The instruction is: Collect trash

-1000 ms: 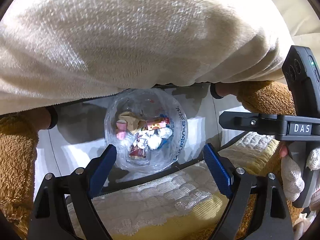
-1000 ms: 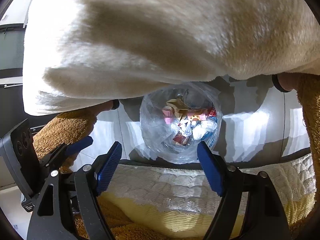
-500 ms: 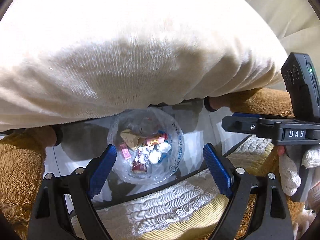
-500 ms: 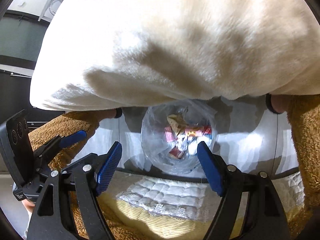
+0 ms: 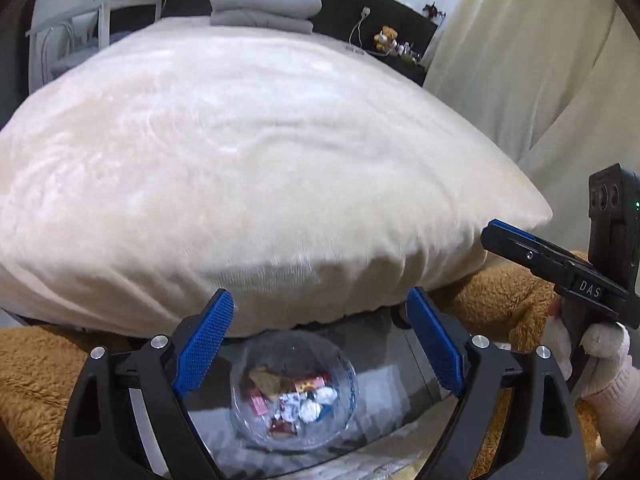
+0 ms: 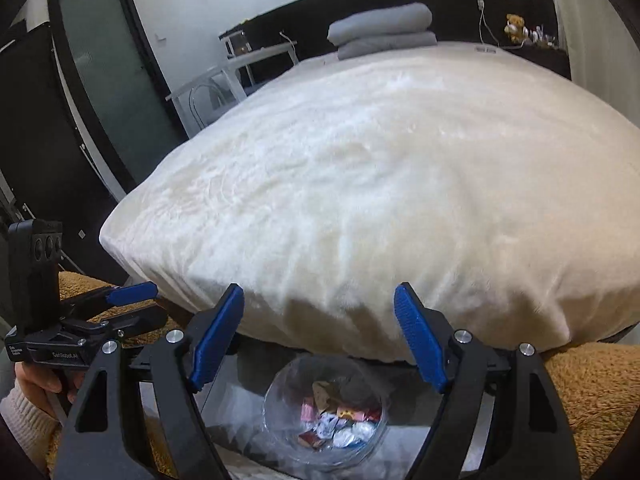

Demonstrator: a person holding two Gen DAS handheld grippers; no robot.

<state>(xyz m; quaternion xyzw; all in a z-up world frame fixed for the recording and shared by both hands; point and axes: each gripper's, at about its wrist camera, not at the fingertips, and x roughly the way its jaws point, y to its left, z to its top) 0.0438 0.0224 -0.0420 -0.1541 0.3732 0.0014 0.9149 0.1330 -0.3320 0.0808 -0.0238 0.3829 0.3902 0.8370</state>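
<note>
Now both views tilted up vs earlier: bed (image 5: 240, 168) fills frame, trash bag (image 5: 294, 394) lower.

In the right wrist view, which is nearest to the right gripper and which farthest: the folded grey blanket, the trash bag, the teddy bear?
1. Trash bag, just below the open right gripper.
2. Folded grey blanket, on the bed's far end.
3. Teddy bear, on the shelf behind, upper right.

left gripper (image 5: 320, 344): jaws wide apart, empty, angled down
right gripper (image 6: 320, 340): jaws apart, empty, left gripper at its 9 o'clock
</note>
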